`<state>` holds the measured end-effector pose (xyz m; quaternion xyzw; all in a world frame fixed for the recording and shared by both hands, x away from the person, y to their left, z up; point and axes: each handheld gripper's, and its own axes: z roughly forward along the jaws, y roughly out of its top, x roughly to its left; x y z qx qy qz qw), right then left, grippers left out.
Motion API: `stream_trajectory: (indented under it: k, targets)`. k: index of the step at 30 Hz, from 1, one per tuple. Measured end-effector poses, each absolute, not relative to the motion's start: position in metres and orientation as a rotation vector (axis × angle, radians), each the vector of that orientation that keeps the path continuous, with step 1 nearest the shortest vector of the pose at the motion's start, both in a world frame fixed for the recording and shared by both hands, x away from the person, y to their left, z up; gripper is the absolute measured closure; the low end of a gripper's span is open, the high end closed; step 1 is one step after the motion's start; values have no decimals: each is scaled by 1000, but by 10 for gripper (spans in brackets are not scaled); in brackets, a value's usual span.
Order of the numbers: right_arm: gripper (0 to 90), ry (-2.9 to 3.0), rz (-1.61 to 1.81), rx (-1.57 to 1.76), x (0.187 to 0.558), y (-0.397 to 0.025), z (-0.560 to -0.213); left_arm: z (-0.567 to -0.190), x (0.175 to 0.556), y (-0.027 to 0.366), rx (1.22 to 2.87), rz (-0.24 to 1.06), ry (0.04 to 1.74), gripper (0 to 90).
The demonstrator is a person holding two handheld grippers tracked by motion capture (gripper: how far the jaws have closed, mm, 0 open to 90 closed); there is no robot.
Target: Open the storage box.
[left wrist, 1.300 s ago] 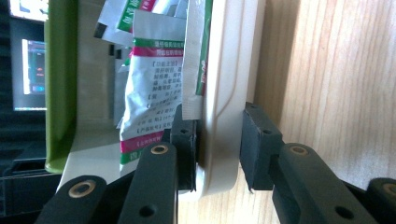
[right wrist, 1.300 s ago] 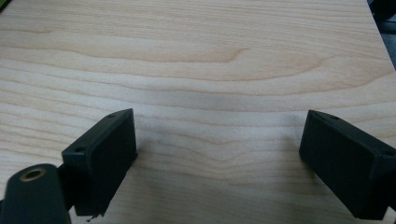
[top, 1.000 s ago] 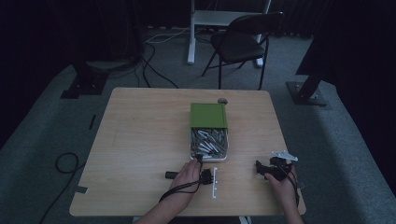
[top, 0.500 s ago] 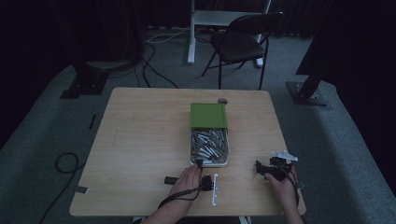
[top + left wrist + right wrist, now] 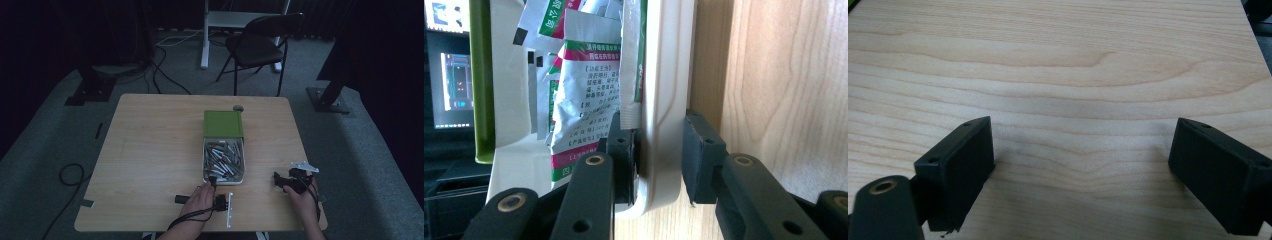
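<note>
Left hand-held gripper (image 5: 658, 160) straddles the white plastic sachet-filled tray's rim (image 5: 664, 100), nearly clamped; pulling likely follows. Right hand-held gripper (image 5: 1083, 175) rests spread.

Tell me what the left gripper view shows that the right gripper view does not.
Left gripper view: the white tray wall stands between its jaws, one jaw inside and one outside, with a gap left at the outer jaw. Printed sachets fill the tray, and a green lid stands beyond.

Right gripper view: the jaws spread wide with nothing between them.

Both: two black jaws and the wooden table.
</note>
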<state>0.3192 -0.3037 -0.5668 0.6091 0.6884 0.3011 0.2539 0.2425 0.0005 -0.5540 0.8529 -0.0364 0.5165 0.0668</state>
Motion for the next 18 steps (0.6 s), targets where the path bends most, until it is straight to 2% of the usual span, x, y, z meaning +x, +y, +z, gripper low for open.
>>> stream_trajectory:
  k: [8, 10, 12, 13, 18]
  targets:
    - [105, 1871, 818, 1653, 319, -304, -567, -554, 238, 2, 2566, 1547, -111, 689]
    - [105, 1871, 818, 1653, 319, -304, -567, -553, 238, 4, 2547, 1540, -103, 653]
    - [104, 1871, 819, 1654, 319, -304, -567, -552, 238, 6, 2508, 1518, -91, 622]
    - [104, 1871, 818, 1653, 319, -304, -567, -551, 238, 8, 2501, 1448, -39, 620]
    - [104, 1871, 818, 1654, 319, -304, -567, -548, 239, 14, 2470, 1374, 1, 566]
